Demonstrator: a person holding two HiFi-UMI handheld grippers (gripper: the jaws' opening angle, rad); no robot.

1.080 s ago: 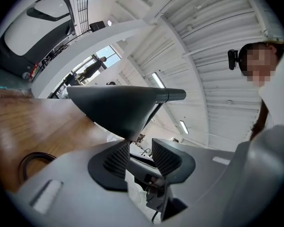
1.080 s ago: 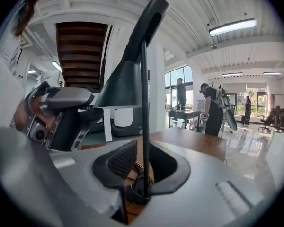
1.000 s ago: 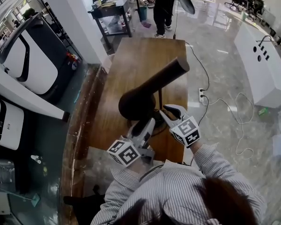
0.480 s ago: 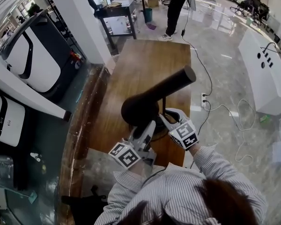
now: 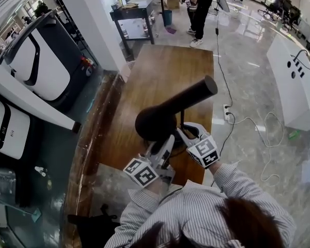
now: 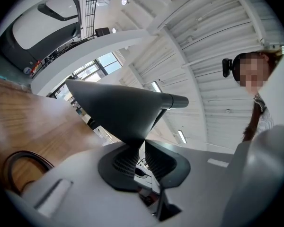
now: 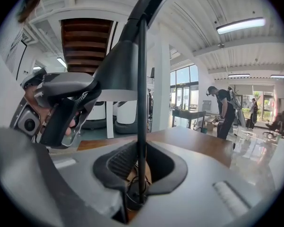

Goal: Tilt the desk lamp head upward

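A black desk lamp stands near the front of the wooden table (image 5: 160,71). Its cone-shaped head (image 5: 157,120) points toward me and narrows back to the right. My left gripper (image 5: 167,142) reaches up from below. In the left gripper view the lower rim of the lamp head (image 6: 118,112) sits between the jaws of my left gripper (image 6: 144,145), which are closing and pinch it. My right gripper (image 5: 184,132) is at the thin stem (image 7: 142,93). The stem runs between the tips of my right gripper (image 7: 141,148), which touch it on both sides.
The table's front edge is just behind both grippers. A power cable (image 5: 243,118) trails over the floor to the right. A dark side table (image 5: 137,9) and a standing person (image 5: 199,4) are beyond the far end. White machines (image 5: 36,61) line the left.
The left gripper has risen slightly to the lamp head's rim and its jaws have come together on it. The right gripper has stayed at the stem. The lamp head's tilt looks nearly the same.
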